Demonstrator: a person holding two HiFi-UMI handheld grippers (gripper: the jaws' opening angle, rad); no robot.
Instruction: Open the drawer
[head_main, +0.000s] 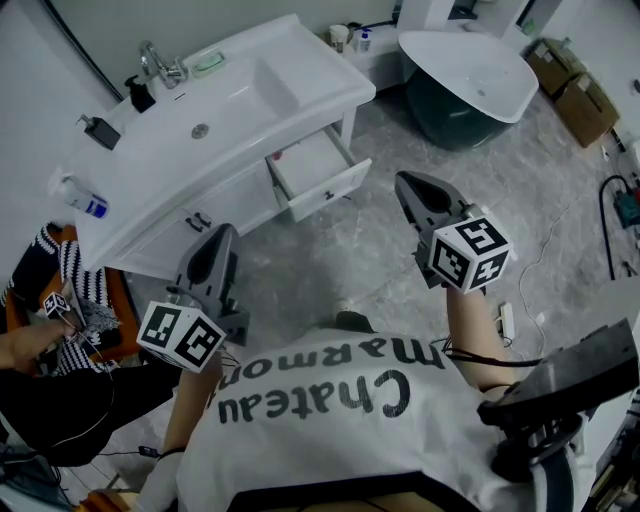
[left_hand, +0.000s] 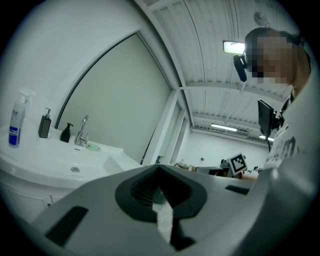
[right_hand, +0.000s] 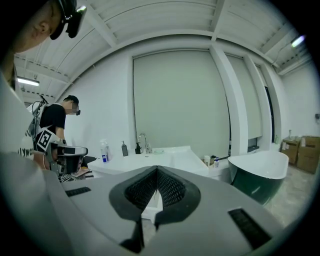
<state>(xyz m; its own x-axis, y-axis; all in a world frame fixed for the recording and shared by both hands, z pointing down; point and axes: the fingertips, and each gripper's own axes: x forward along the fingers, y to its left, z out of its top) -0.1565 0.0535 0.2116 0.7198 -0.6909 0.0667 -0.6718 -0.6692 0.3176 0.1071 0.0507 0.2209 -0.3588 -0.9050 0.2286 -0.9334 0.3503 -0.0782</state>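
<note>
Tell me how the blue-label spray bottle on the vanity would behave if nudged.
The spray bottle is tall and narrow, so a nudge near its top would probably tip it. It stands near the end of the vanity top, so it might fall off. It looks like smooth plastic, likely light and slippery.

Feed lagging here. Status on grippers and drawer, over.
Left gripper, right gripper: jaws shut, empty, apart from the vanity. Drawer stands pulled out. Nothing in the way.
</note>
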